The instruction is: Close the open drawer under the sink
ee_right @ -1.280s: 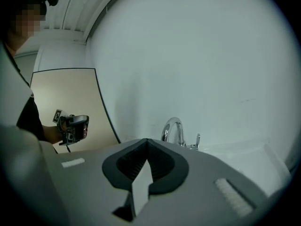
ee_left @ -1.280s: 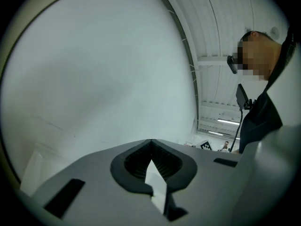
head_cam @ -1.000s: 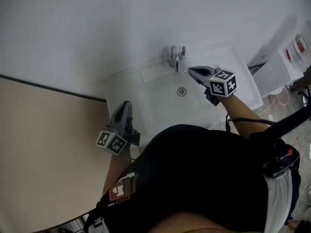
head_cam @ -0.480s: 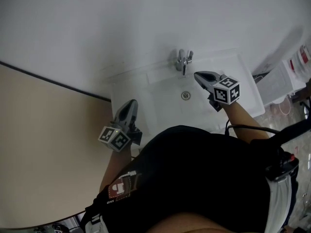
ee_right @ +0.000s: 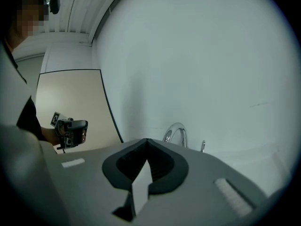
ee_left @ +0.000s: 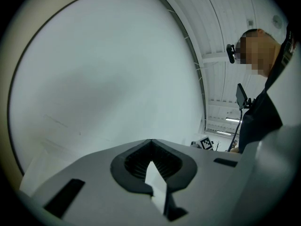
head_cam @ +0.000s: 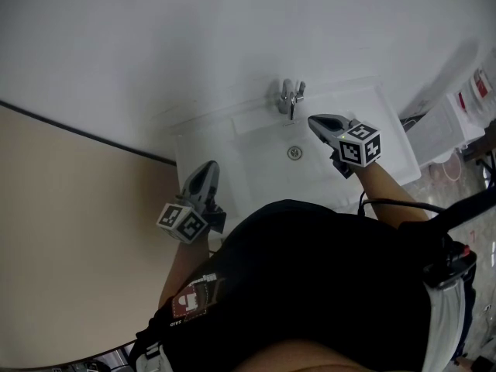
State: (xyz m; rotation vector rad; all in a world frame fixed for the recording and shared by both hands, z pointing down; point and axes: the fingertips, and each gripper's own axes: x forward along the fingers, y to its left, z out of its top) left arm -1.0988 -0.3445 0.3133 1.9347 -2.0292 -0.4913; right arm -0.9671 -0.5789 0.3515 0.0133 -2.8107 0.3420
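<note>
Left gripper (head_cam: 206, 167): jaws pressed together, nothing between them, tip over near left corner of sink (head_cam: 256, 169), pointing toward white wall (head_cam: 232, 29).
Right gripper (head_cam: 314, 120): jaws pressed together too, empty, tip above basin, just right of faucet (head_cam: 289, 97), near drain (head_cam: 294, 153).
Two grippers well apart.
Drawer under sink: hidden below sink edge and person's black shirt (head_cam: 325, 285), cannot tell if open.
Beige panel (head_cam: 70, 231) at left.

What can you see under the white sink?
Nothing below the white rectangular sink shows: the person's black shirt covers its front edge and everything beneath. Visible are only its round metal drain and chrome tap.
</note>
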